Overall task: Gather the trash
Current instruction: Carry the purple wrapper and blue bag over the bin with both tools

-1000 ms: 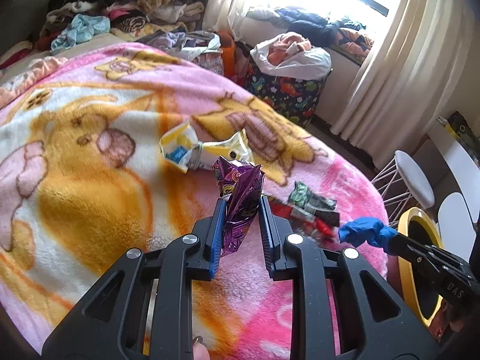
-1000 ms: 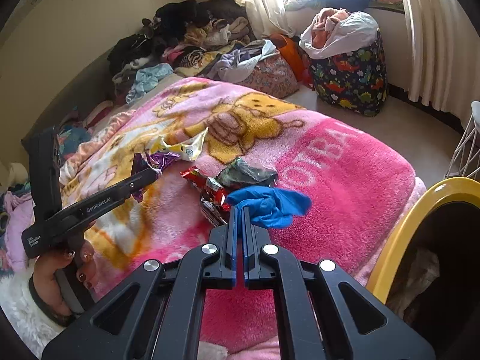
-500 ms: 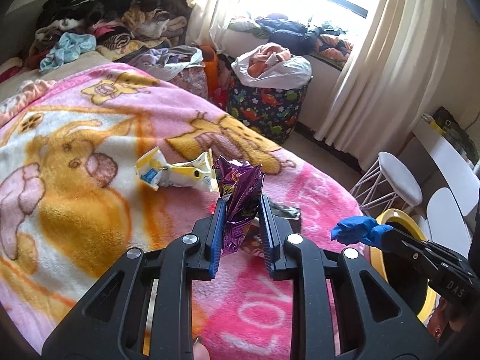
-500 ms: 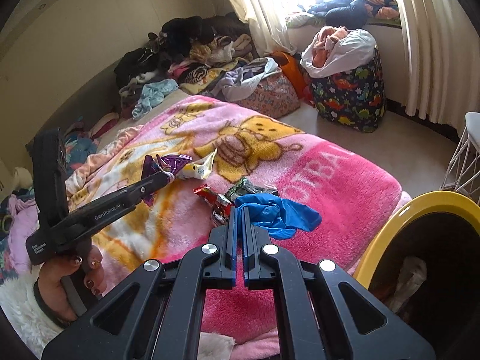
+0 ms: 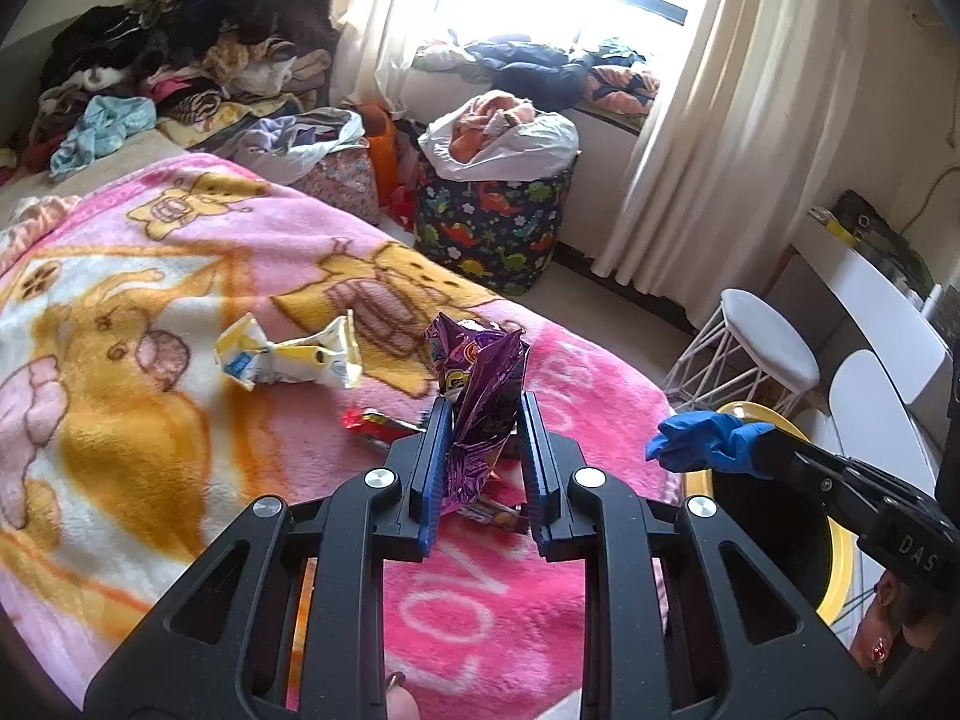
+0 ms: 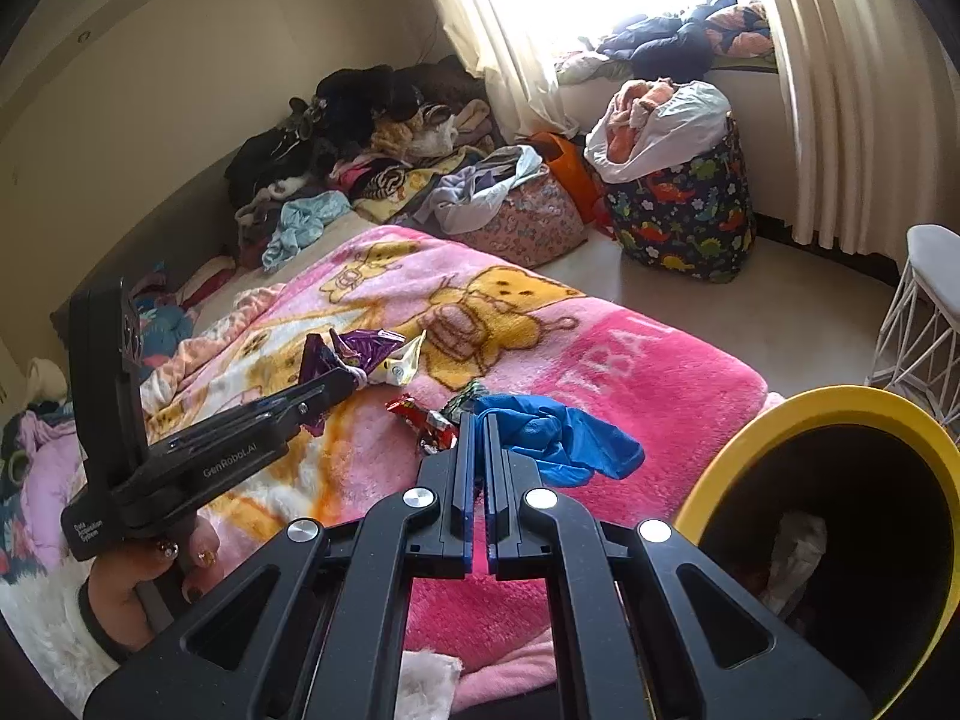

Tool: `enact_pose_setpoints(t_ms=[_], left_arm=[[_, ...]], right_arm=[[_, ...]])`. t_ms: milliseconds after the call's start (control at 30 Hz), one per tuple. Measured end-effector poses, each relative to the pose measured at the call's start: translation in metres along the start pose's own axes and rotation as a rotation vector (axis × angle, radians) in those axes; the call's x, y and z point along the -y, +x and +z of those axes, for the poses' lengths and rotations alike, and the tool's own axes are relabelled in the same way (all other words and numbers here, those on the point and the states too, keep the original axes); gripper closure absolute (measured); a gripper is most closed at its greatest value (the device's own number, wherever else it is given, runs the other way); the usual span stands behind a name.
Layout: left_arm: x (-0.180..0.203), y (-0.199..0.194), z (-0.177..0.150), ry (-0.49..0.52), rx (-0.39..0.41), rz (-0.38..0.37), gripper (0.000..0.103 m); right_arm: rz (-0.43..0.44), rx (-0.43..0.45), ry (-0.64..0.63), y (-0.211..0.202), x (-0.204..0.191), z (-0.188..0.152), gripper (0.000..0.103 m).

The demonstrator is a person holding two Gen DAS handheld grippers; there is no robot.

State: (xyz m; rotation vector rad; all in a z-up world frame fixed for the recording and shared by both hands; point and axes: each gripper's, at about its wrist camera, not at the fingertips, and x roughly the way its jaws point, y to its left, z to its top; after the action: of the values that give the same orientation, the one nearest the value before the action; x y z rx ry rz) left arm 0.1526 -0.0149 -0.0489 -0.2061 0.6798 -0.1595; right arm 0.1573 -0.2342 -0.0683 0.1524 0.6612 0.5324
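Observation:
My left gripper (image 5: 480, 414) is shut on a crumpled purple foil wrapper (image 5: 480, 378) and holds it above the pink blanket (image 5: 180, 252). It also shows in the right wrist view (image 6: 354, 354). My right gripper (image 6: 478, 420) is shut on a blue glove (image 6: 564, 438), also seen in the left wrist view (image 5: 702, 441), near the yellow-rimmed bin (image 6: 798, 414). The bin stands at the bed's right edge (image 5: 840, 546). A yellow-white wrapper (image 5: 288, 354), a red wrapper (image 6: 420, 417) and a dark green wrapper (image 6: 462, 396) lie on the blanket.
A dinosaur-print laundry basket (image 5: 492, 222) full of clothes stands on the floor by the curtains (image 5: 720, 120). Piles of clothes (image 5: 180, 78) lie at the far end of the bed. A white stool (image 5: 762, 348) stands beside the bin. Some white trash (image 6: 792, 558) lies inside the bin.
Both grippers have lifted and drawn back toward the bin side with their loads. The bin takes up more of the right wrist view.

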Motion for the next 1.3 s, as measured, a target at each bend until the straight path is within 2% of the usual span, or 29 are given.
enact_pose_setpoints(t_ms=[633,1300], left_arm=[[0.052,-0.002,-0.001,0.09,0.008,-0.06,0.086],[0.098,0.001,-0.011,0.172,-0.01,-0.12,0.086]], right_arm=[[-0.055,0.089,0.102,-0.051,0.043,-0.009,0.1],[-0.12,0.14,0.21,-0.079,0.085,-0.019,0.1]])
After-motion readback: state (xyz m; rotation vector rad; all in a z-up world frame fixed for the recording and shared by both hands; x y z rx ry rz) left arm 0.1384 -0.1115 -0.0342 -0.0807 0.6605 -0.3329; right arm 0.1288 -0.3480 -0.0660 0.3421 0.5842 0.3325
